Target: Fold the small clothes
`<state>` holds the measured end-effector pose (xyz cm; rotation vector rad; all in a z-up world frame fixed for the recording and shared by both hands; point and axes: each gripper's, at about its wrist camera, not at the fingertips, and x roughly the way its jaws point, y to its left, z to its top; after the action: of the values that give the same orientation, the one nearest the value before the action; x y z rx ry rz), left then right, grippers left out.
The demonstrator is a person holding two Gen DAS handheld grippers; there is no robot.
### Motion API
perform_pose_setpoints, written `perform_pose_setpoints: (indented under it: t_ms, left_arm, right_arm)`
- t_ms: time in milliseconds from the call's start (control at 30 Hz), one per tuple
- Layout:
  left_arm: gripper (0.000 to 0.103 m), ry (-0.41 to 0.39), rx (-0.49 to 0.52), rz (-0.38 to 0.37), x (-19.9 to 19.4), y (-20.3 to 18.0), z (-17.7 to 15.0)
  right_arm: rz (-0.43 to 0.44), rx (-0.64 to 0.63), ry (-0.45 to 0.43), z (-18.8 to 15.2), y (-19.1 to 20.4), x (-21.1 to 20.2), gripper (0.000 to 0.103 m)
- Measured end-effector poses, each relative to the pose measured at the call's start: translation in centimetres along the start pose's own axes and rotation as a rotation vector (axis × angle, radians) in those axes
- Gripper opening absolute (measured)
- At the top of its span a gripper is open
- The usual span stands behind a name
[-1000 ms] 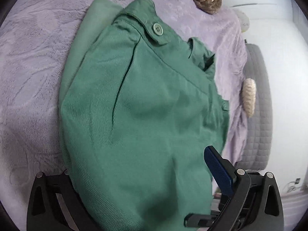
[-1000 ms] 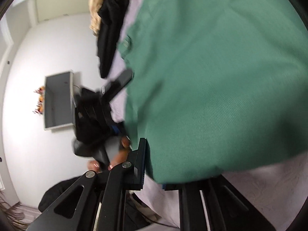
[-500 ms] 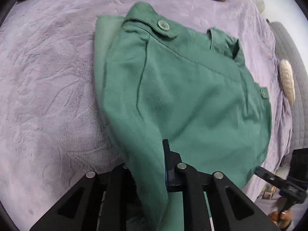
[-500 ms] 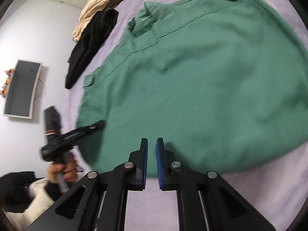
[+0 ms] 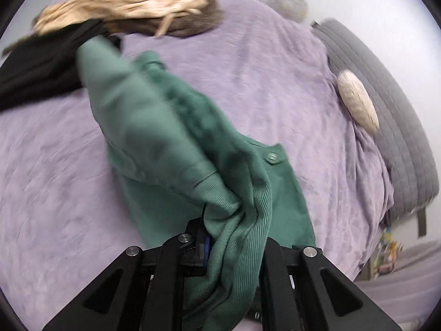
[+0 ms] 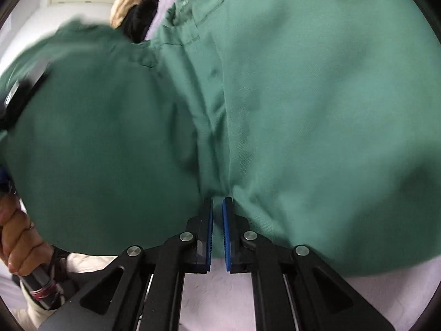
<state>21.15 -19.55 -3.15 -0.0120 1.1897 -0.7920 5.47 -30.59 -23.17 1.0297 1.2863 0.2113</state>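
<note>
Left claw (image 5: 231,237) is pinching a bunched fold of the green garment (image 5: 171,127): you are gripping ribbed cloth that is spilling out between its black fingers and hanging over them toward the lens. From that pinch the garment is running away up the left wrist view in a lifted, twisted ridge, with its far end lying near the black clothing (image 5: 35,66) at the upper left. One green button (image 5: 272,156) is showing on a flap to the right of the ridge. Under it all the lilac blanket (image 5: 261,63) is covering the bed, and a tan, stringy heap of cloth (image 5: 124,5) is sitting at the far edge, overlapping the black clothing. A grey quilted cover (image 5: 386,110) is curving along the right side, with a pale fuzzy item (image 5: 357,102) resting where it meets the blanket. Right claw (image 6: 217,207) is showing its blue pads (image 6: 226,229) pressed nearly together, with the tips meeting the garment's near edge at a crease; whether cloth is actually caught between them is not clear from the right wrist view. Green cloth (image 6: 317,96) is filling most of that view, much of it blurred. At the lower left edge your hand (image 6: 19,237) is wrapping around a dark handle.
</note>
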Motion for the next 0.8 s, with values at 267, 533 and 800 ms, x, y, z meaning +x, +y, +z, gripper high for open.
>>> perform_pose_setpoints:
  t_ms: [267, 533, 800]
  left_arm:
    - [0.012, 0.159, 0.204, 0.098, 14.1, -12.6, -0.2]
    - [0.046, 0.223, 0.281, 0.267, 18.7, -15.0, -3.5]
    - [0.101, 0.034, 0.213, 0.24, 11.9, -15.9, -2.5]
  right_arm:
    - [0.087, 0.164, -0.14, -1.1, -8.5, -9.8, 0.01]
    - [0.088, 0.276, -0.168, -1.3, -14.6, -14.2, 0.013]
    - [0.102, 0.187, -0.182, 0.4, -12.7, -14.3, 0.071]
